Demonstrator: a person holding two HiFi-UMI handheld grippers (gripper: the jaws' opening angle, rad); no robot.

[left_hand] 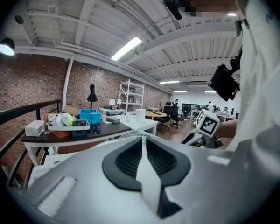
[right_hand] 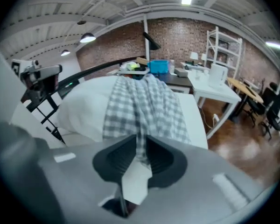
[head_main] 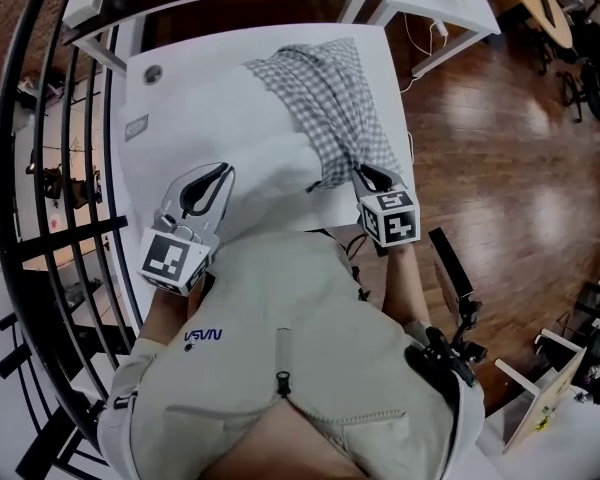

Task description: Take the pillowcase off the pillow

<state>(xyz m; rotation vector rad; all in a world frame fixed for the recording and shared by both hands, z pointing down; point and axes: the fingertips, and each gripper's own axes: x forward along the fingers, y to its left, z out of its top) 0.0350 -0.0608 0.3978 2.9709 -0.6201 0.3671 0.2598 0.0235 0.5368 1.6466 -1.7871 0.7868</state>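
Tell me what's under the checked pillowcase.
The white pillow runs under the pillowcase on the table; its left part lies bare. How much sits inside is covered.

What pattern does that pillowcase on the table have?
The pillowcase has a grey-and-white check pattern. It shows most clearly in the right gripper view.

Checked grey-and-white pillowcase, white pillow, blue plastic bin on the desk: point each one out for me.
checked grey-and-white pillowcase (head_main: 330,108): head view, middle of the bunched cloth.
white pillow (head_main: 220,128): head view, its bare top face.
blue plastic bin (right_hand: 158,67): right gripper view, its front wall.
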